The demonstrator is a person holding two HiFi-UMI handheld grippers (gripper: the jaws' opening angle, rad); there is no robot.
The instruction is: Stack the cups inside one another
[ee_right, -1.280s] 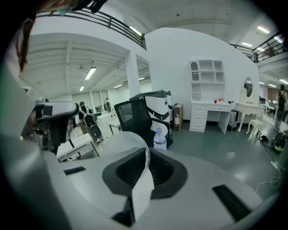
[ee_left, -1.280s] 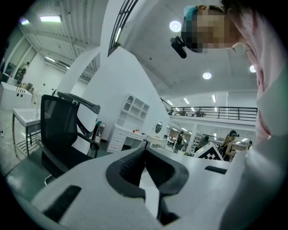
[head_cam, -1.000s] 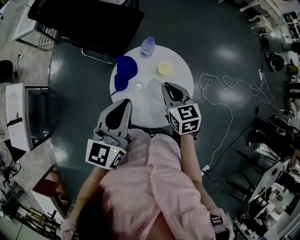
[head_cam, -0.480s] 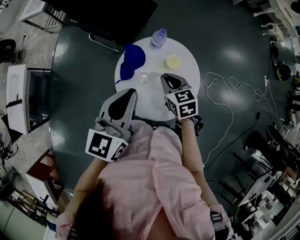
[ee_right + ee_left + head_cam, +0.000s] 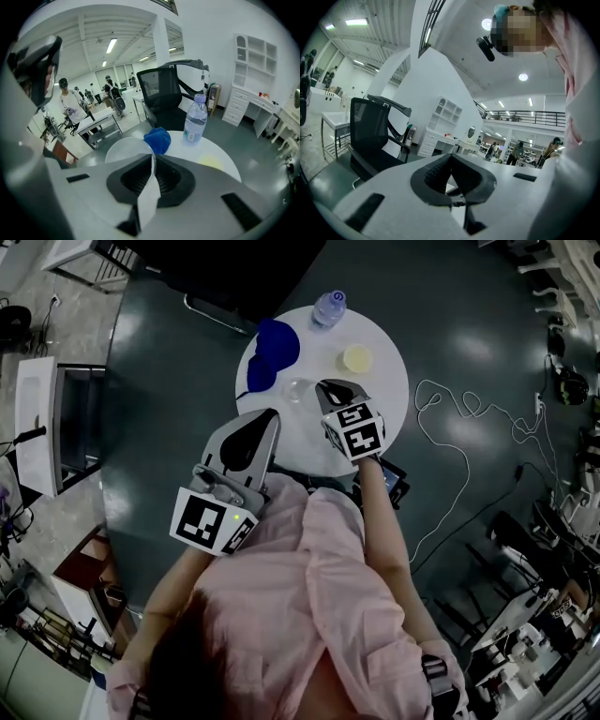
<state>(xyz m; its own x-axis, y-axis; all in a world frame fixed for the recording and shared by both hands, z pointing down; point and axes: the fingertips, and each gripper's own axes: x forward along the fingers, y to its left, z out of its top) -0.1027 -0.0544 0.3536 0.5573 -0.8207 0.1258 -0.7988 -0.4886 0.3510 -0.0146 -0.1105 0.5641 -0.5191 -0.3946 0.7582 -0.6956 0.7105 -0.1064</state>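
The right claw (image 5: 152,161), clamped on the wall of a clear cup (image 5: 126,152), has come down towards the counter (image 5: 380,423) and tipped further downward. The left claw (image 5: 450,159) has kept still off the counter's near edge, its jaws together on nothing. A second ago the head view showed two clear cups side by side in front of the right claw (image 5: 330,393). Now only one clear rim (image 5: 298,388) can be made out there, just left of the claw's tip. I cannot tell whether that rim is the carried cup or the standing one. That suggests the carried cup is being brought over its partner, so the first nesting looks close but not done; the right gripper view shows its rim above the counter, beside the blue cloth (image 5: 157,138). Counting: three cups as far as I can judge, namely the two clear ones and a yellowish cup (image 5: 356,358) standing well apart at the far right. There is also one water bottle (image 5: 329,307), one blue cloth, one round counter and two claws.
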